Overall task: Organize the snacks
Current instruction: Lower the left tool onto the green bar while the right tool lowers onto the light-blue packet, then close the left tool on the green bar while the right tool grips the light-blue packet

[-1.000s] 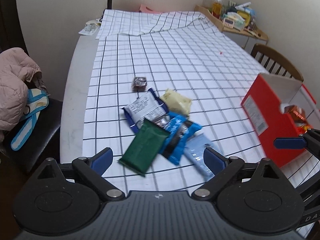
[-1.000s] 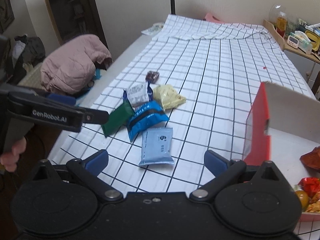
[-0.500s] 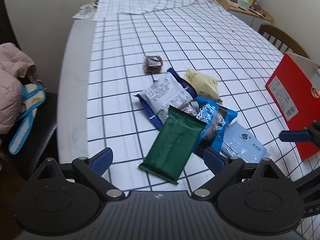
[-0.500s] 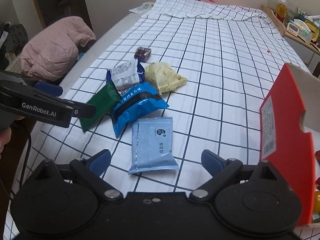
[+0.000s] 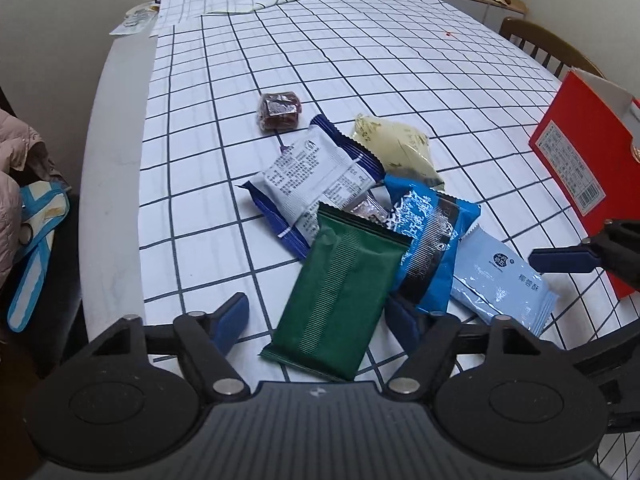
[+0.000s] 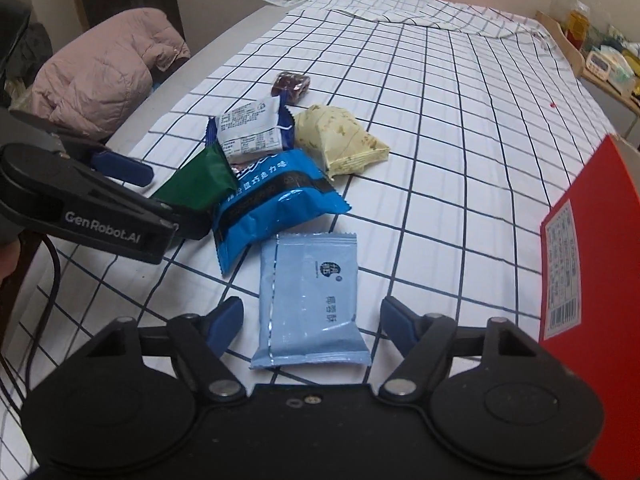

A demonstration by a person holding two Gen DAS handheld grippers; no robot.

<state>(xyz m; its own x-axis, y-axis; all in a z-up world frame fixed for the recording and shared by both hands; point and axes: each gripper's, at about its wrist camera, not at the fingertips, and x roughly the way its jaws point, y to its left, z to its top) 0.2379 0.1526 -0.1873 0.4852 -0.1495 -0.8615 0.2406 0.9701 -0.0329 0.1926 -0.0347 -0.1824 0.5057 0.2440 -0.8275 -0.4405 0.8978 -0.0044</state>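
Hovering low, the left gripper [image 5: 316, 316] has its jaws spread wide around the green packet [image 5: 340, 292], lower middle of frame. Right gripper [image 6: 312, 320] is spread too, straddling the light blue packet [image 6: 310, 296]. Red box [image 6: 588, 248] sits far right, apart from the pile.

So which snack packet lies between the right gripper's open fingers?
The light blue packet, flat and alone before the right gripper; the others lie farther, heaped.
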